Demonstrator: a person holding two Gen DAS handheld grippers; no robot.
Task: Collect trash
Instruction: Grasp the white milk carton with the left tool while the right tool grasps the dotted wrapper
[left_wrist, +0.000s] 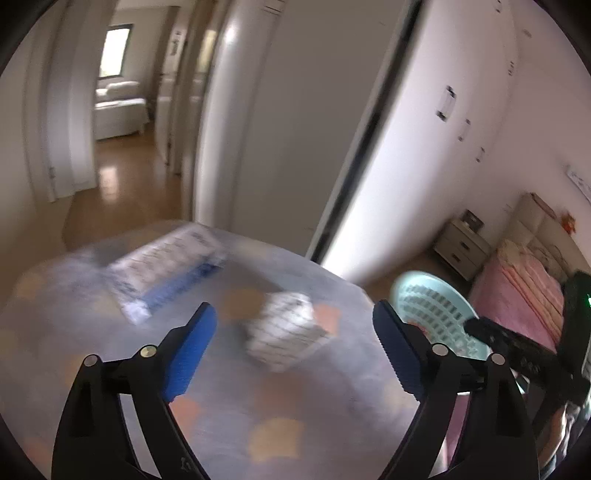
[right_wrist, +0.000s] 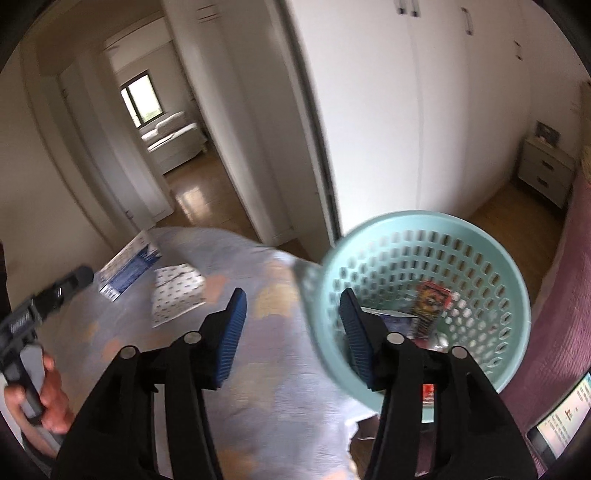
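Blue ribbed pads stand wide apart on the left gripper (left_wrist: 295, 334), with nothing pressed between them; ahead of them a white packet with a dark grid print (left_wrist: 286, 332) lies on the patterned cloth of the round table (left_wrist: 229, 424). That packet looks like the next piece of trash, though the left view is smeared with motion, so its exact shape is hard to judge. Farther back on the same cloth lies a flat blue-and-white box (left_wrist: 166, 273), apart from the packet. The right gripper (right_wrist: 293, 325) is also open and empty, poised over the table edge beside the pale green basket (right_wrist: 369, 236), which already holds a few wrappers. To do this step well, the left gripper should slow down, settle so its pads straddle the packet's narrower side, and close only once both pads sit low against it. The basket stands close by on the right.
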